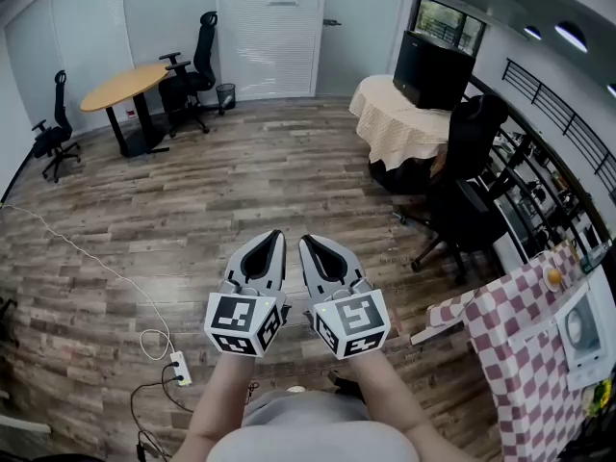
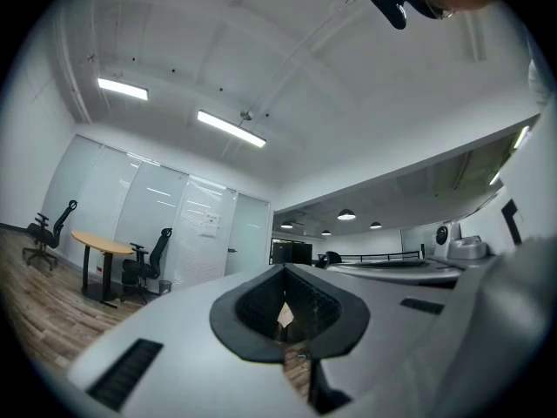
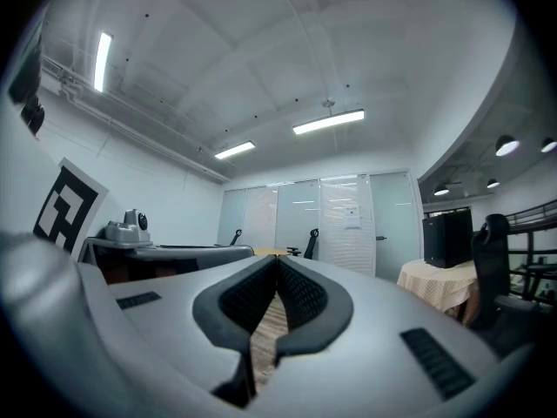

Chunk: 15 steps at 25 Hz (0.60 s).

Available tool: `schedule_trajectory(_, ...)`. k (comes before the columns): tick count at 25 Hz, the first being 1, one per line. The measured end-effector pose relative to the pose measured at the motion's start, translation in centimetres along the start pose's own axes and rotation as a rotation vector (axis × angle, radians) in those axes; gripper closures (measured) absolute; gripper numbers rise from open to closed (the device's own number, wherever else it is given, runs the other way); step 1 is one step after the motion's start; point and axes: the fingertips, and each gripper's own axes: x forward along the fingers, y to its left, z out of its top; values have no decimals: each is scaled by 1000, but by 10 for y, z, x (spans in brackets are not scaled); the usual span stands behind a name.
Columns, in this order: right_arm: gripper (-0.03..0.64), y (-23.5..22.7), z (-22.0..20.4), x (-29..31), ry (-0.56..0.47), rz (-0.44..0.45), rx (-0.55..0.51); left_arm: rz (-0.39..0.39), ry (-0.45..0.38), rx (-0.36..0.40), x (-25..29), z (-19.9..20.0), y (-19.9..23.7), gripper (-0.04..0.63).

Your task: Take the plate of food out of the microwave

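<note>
Both grippers are held side by side in front of the person's body, over the wooden floor, pointing forward. The left gripper (image 1: 273,237) (image 2: 283,273) is shut with nothing between its jaws. My right gripper (image 1: 307,242) (image 3: 277,264) is also shut and empty. A black box-shaped appliance (image 1: 433,67), possibly the microwave, stands far ahead to the right on a table with a cream cloth (image 1: 397,118). It also shows in the right gripper view (image 3: 446,238). No plate of food shows in any view.
A table with a red-checked cloth (image 1: 520,359) and a white appliance (image 1: 582,327) is close on the right. Black office chairs (image 1: 470,195) stand between it and the cream table. A round wooden table (image 1: 125,85) with chairs is far left. A power strip (image 1: 178,367) and cable lie on the floor.
</note>
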Motion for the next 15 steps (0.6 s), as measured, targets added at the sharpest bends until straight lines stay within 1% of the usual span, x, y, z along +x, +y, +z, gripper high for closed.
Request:
schedule_trajectory(8,591,-15,-2,-3,-7,-88,1,-72,13,-20,15,-7,-5,593)
schedule_trajectory(15,591,-37,-6,-23,-9,-156,5,-130,37,-32,28,-18,-28,592)
